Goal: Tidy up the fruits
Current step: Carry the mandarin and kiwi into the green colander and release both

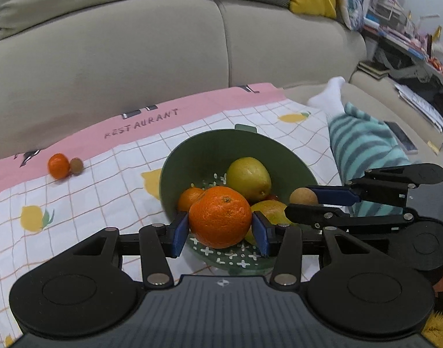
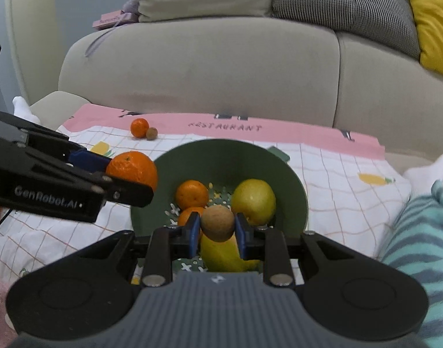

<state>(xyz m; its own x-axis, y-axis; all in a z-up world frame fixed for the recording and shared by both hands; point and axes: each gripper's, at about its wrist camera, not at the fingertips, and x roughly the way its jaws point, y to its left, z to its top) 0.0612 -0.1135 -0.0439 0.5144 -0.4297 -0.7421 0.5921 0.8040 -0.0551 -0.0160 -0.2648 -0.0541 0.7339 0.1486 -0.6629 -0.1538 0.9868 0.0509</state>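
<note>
My left gripper (image 1: 220,229) clamps an orange (image 1: 220,217) over the bowl (image 1: 192,150); my right gripper (image 2: 217,229) pinches a brown fruit (image 2: 217,223) there. A mandarin (image 1: 58,166) lies near the cloth's (image 1: 91,203) far pink edge.

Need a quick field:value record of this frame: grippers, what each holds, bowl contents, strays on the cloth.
left gripper: shut on large orange, above bowl
right gripper: shut on brown round fruit, above bowl
green bowl: two small oranges, yellow-green pear, another yellow fruit
strays on tablecloth: small orange beside small brown fruit, near pink border
</note>
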